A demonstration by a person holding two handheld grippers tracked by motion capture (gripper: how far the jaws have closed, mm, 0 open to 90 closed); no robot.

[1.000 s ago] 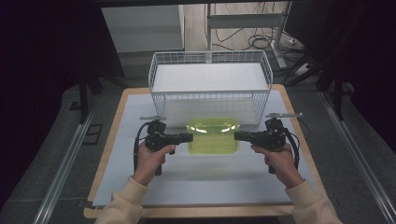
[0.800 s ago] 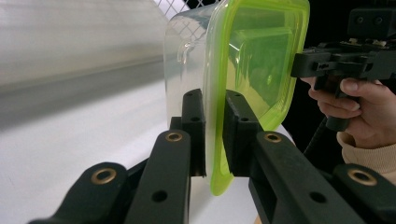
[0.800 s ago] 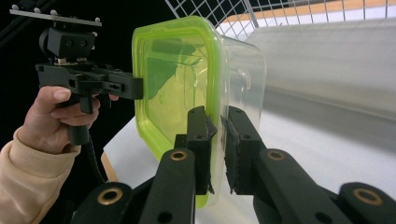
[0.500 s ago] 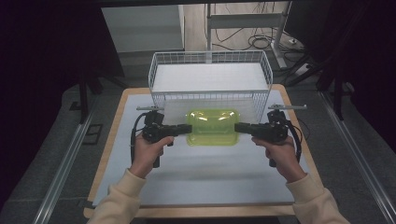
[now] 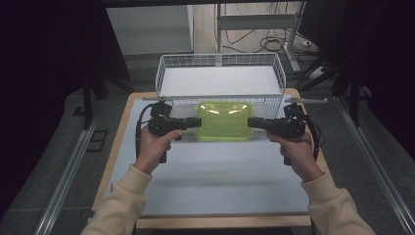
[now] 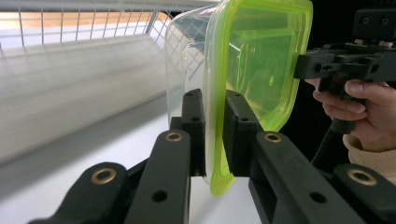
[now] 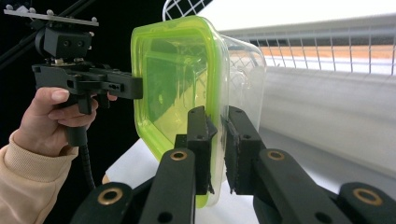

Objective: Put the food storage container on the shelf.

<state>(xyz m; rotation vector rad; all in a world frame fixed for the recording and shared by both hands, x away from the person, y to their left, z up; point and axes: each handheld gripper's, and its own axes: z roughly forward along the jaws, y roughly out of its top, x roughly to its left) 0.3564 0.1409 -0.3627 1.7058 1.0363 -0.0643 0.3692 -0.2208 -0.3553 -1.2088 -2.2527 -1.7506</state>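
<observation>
1. Two thin rim pinches carry my clear plastic box with lime-green lid point(image 5: 224, 120): left gripper point(image 5: 190, 123) and right gripper point(image 5: 254, 122) each clamp one lid edge.
2. Uneven lifting could tilt it or slip the rim free.
3. It hangs before the white wire basket point(image 5: 169, 73); both look empty.

Wire basket point(image 5: 220, 78) stood at far end of table point(image 5: 215, 171), its near wall just behind green-lidded container point(image 5: 224, 121), so no straight path fwd at that height w/o clearing the rim. Basket interior was open from above. Left gripper point(image 5: 192, 123) & right gripper point(image 5: 253, 122) clamped container's short ends, blocking both sides. Near half of table was free betw. forearms. Dark stands flanked table L & R.
</observation>
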